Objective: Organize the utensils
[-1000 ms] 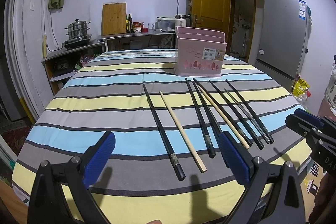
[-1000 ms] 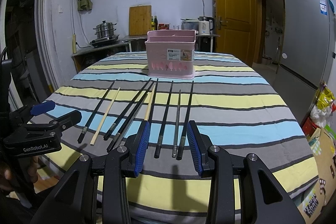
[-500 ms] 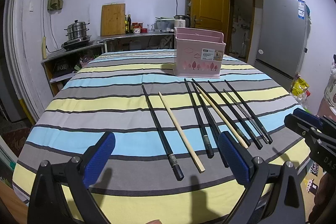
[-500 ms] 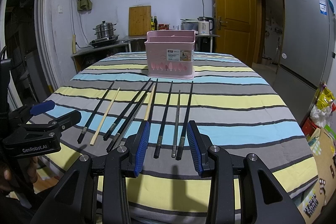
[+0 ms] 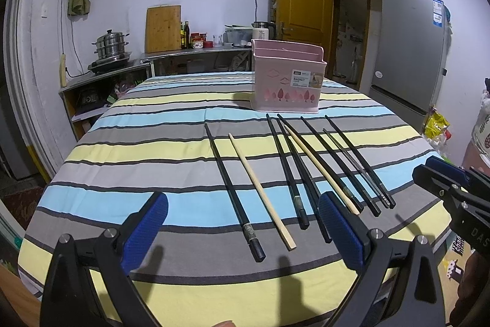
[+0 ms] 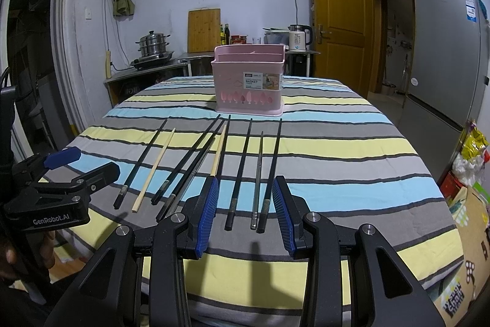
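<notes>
The striped surface [image 5: 153,143] fills the middle of both views; its near edge curves along the lower frame behind the claws, its far edge lies behind the pink utensil basket [image 5: 288,78], and bare cloth stretches wide to the left in the left wrist view and to the right in the right wrist view. The left claw [image 5: 243,230] is spread wide and holds nothing, low centre of its frame; the right claw [image 6: 246,213] is moderately spread and empty, its blue pads [image 6: 209,210] either side of the near ends of three dark sticks. The chopsticks [image 6: 214,161] lie in a loose fan at centre frame, tips toward the basket; most are black, two are pale wood [image 5: 260,192], a few near the middle overlap; one slim grey stick [image 6: 257,183] lies between two black ones. The basket stands upright, upper centre, just beyond the tips.
</notes>
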A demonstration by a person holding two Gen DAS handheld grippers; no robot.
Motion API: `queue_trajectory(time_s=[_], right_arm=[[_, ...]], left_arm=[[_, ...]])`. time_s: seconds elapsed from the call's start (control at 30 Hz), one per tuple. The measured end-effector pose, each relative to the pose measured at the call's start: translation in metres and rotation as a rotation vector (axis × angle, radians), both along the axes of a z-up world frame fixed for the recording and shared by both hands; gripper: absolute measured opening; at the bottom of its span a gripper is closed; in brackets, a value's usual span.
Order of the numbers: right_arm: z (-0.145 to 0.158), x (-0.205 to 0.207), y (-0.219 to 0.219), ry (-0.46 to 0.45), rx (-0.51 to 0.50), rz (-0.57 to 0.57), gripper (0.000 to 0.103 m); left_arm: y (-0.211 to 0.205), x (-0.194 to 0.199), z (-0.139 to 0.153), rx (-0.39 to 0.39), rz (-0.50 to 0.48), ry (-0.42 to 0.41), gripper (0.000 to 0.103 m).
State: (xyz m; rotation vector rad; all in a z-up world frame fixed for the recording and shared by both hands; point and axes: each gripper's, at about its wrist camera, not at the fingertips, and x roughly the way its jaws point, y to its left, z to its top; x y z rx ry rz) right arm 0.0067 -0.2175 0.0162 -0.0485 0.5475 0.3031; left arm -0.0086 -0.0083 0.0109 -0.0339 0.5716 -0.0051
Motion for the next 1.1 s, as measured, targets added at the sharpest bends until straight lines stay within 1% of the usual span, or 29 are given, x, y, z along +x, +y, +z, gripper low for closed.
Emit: queue_trajectory(time_s=[0.77,1.1], right_arm=[[-0.001,0.000,0.000,0.002,-0.001,0.002,0.038],[-0.004,0.014,0.001,0.022,-0.006,0.004,0.038]], left_arm=[[0.000,-0.001,-0.001,0.003,-0.003,0.002,0.100],[0.009,0.014,-0.004,-0.016,-0.017,0.036,0.100]])
